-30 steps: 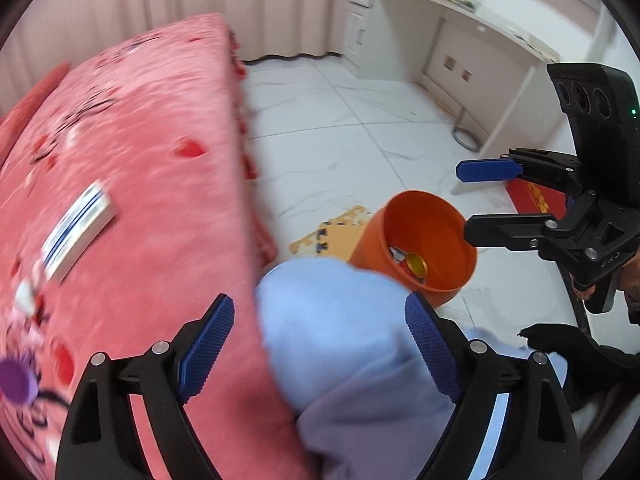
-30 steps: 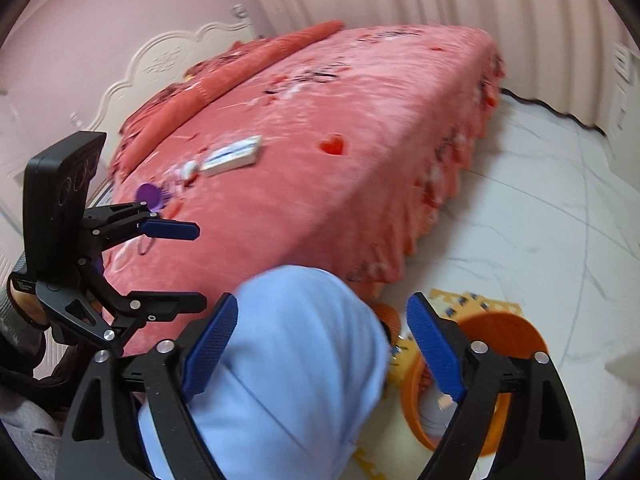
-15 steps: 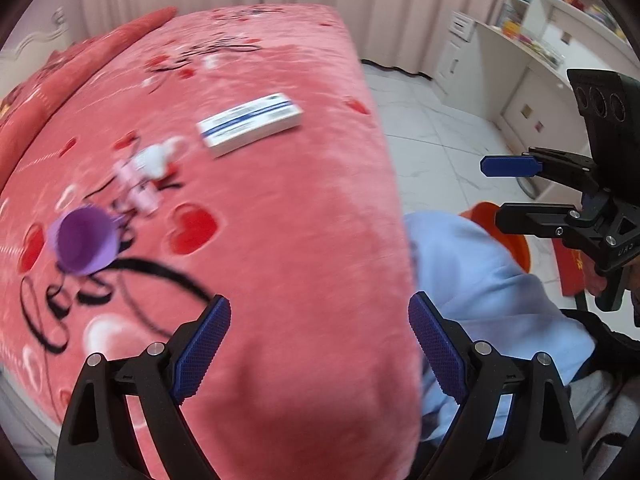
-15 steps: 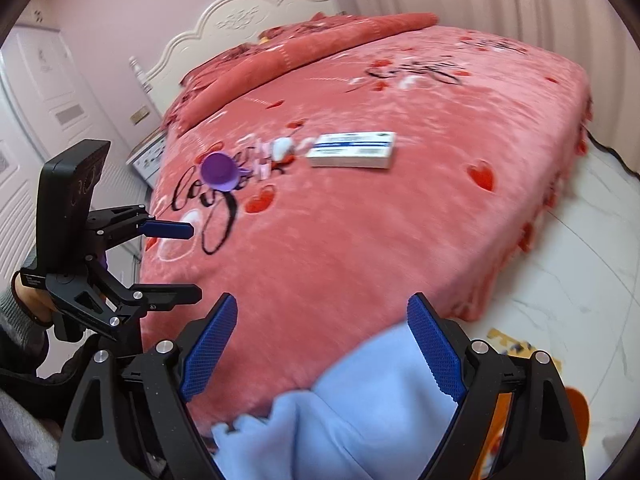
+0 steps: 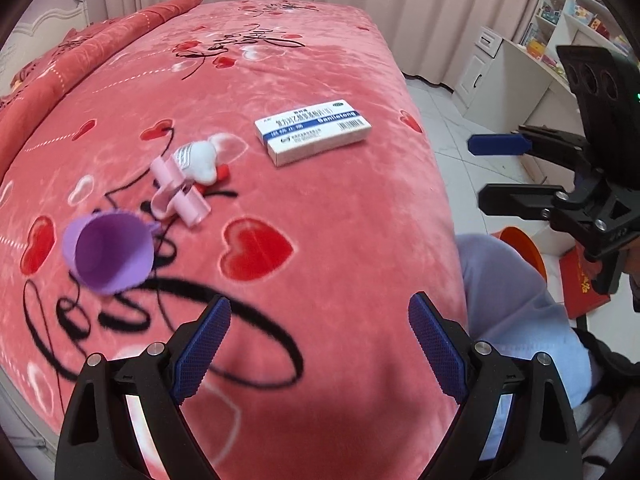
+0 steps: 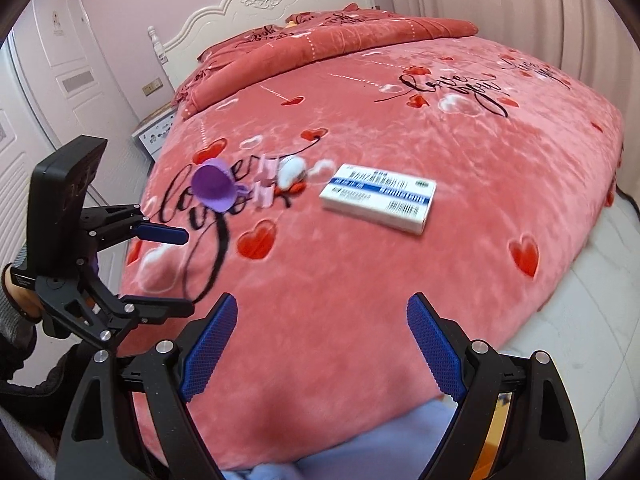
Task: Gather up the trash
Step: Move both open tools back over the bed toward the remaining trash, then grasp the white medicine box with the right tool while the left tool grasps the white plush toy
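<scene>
Two pairs of tongs are hovering over the near edge of a pink bed, both spread wide and gripping nothing.

Left wrist view: left tongs (image 5: 318, 344) are gaping above the bedspread (image 5: 320, 208), blue pads apart, nothing between them. Trash is lying on the spread well beyond the tips. Purple paper cup (image 5: 110, 254) is lying tipped on its side to the left, mouth facing the camera. Pink rolled wrapper (image 5: 180, 194) is sitting just beyond the cup, touching a white crumpled tissue (image 5: 200, 158). White-and-blue medicine box (image 5: 312, 130) is lying flat farther on and to the right, apart from the tissue. Right tongs (image 5: 490, 172) are showing at the right edge, spread and empty, off the side of the bed. Orange bin (image 5: 524, 246) is peeking out on the floor below them, mostly hidden behind a pale blue knee (image 5: 508, 296). Red packet (image 5: 580, 284) is lying on the tiles beside the bin.

Right wrist view: right tongs (image 6: 322, 346) are likewise gaping over the bedspread (image 6: 440, 264). Medicine box (image 6: 380, 198) is lying ahead, slightly right of centre. Purple cup (image 6: 214, 190), pink wrapper (image 6: 266, 184) and tissue (image 6: 290, 172) are clustering to its left. Left tongs (image 6: 176, 270) are hanging at the left, spread, nearest the cup. White headboard (image 6: 256, 4) is standing at the far end.
</scene>
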Demonstrator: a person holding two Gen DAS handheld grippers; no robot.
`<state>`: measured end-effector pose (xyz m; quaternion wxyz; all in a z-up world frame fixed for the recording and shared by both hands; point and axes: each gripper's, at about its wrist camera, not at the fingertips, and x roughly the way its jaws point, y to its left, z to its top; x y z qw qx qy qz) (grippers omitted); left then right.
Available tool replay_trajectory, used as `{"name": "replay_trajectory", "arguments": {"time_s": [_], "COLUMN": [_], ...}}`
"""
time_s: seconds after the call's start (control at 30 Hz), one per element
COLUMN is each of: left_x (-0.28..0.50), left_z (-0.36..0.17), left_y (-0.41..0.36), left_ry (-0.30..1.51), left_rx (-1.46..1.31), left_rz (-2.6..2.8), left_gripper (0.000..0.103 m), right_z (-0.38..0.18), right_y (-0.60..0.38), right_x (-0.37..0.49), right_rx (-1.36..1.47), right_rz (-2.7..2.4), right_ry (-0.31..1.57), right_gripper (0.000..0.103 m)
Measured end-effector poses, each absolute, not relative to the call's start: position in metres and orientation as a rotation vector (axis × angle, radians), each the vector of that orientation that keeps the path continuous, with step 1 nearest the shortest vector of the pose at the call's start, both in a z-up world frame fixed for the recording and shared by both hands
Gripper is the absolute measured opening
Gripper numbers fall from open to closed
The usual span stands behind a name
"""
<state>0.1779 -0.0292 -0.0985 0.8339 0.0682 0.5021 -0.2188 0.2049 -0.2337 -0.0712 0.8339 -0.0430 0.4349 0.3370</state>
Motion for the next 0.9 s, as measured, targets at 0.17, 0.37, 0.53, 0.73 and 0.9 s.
{"name": "replay_trajectory", "arguments": {"time_s": [0.17, 0.37, 0.53, 0.73, 0.9], "left_x": [0.208, 0.238, 0.26, 0.28, 0.293], "left_z": [-0.1, -0.106, -0.109, -0.114, -0.121], "left_y": [-0.029, -0.022, -0.014, -0.001, 0.009], "left_ry": [1.07, 1.092, 1.104, 1.117, 1.135], "left_rx": [0.152, 0.144, 0.134, 0.115, 0.087], "left_rz": [-0.462, -0.435, -0.413, -0.389, -0.383], "left_gripper": [0.089, 0.089, 0.089, 0.089, 0.089], "right_z": [-0.078, -0.093, -0.102, -0.119, -0.143], "right_y": [-0.224, -0.204, -0.184, -0.159, -0.145], "right_x": [0.244, 0.294, 0.321, 0.343, 0.351], "right_rx": [-0.169, -0.288, -0.412, -0.575, -0.667], "right_rz": [0.737, 0.791, 0.848, 0.925, 0.949], "right_ry": [0.93, 0.938, 0.92, 0.912, 0.944], "right_gripper": [0.086, 0.086, 0.086, 0.09, 0.084]}}
